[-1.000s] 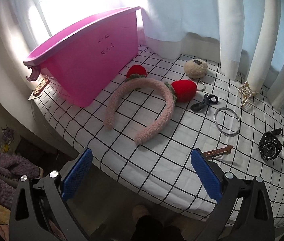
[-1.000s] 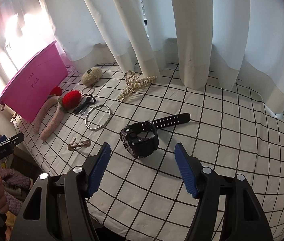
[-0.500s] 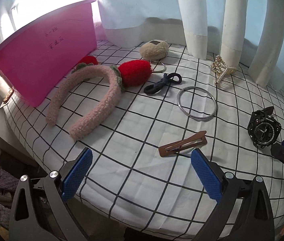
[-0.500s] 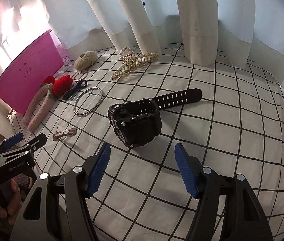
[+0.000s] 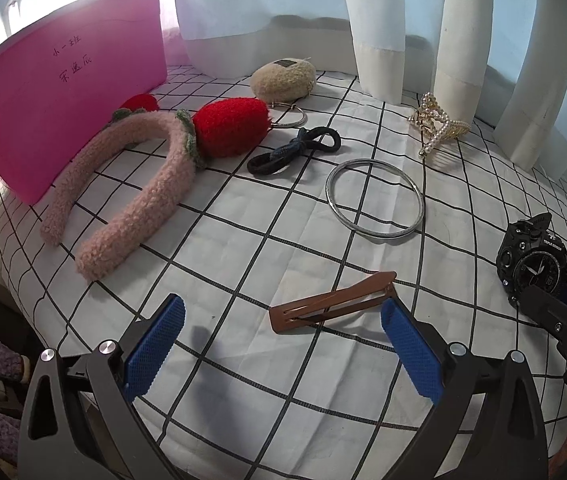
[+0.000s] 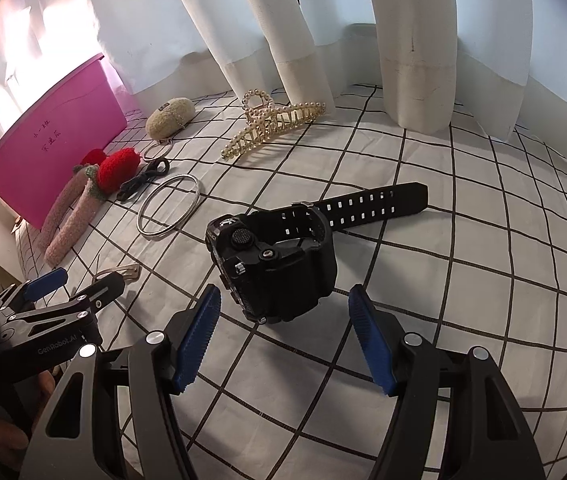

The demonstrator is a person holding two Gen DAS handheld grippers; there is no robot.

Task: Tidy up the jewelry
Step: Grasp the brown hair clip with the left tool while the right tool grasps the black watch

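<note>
Bare checked cloth (image 6: 463,280) right of black watch (image 6: 275,264) gives open passage; pearl claw clip (image 6: 275,120) and curtain folds (image 6: 415,40) block far edge; pink bin (image 5: 63,92) walls left side.

bangle (image 5: 375,199) lies between headband (image 5: 139,184) and watch (image 5: 533,262).

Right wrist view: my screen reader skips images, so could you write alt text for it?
The open right gripper hovers just short of a chunky black plastic wristwatch lying on a white black-grid tablecloth. Beyond lie a thin silver metal bangle, a gold pearl-studded claw clip and a magenta plastic bin; the left gripper enters at left.
</note>
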